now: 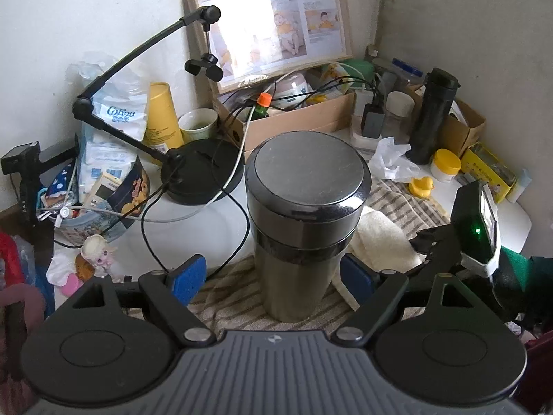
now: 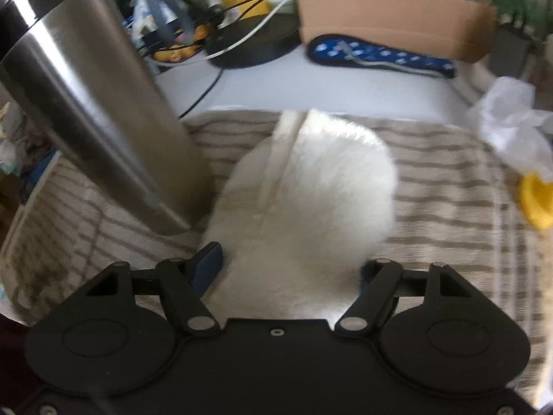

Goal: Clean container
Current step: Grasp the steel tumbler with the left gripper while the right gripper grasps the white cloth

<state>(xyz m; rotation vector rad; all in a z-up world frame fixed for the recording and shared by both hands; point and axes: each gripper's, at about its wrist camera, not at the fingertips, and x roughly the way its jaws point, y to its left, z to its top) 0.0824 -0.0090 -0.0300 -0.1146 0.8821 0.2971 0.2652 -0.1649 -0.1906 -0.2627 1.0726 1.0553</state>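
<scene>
A: We find the steel container [image 1: 304, 221] upright on the striped towel [image 1: 408, 200], between our left tongs [image 1: 273, 276], whose jaws stand apart and clear of its wall. Our right tongs [image 2: 293, 269] clamp the white cloth [image 2: 311, 186] just beside its base.

B: We advise steadying the body before wiping. Motion blurs the right view; the right pad is hidden.

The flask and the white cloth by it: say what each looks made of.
Flask: seemingly brushed stainless steel, with a bright streak down its body; the lid looks glossier and darker, possibly plastic-rimmed. White cloth: soft fluffy pile, likely terry or microfibre, fuzzy at the edges. The right gripper appears shut on it; the left gripper is open around the flask.
</scene>
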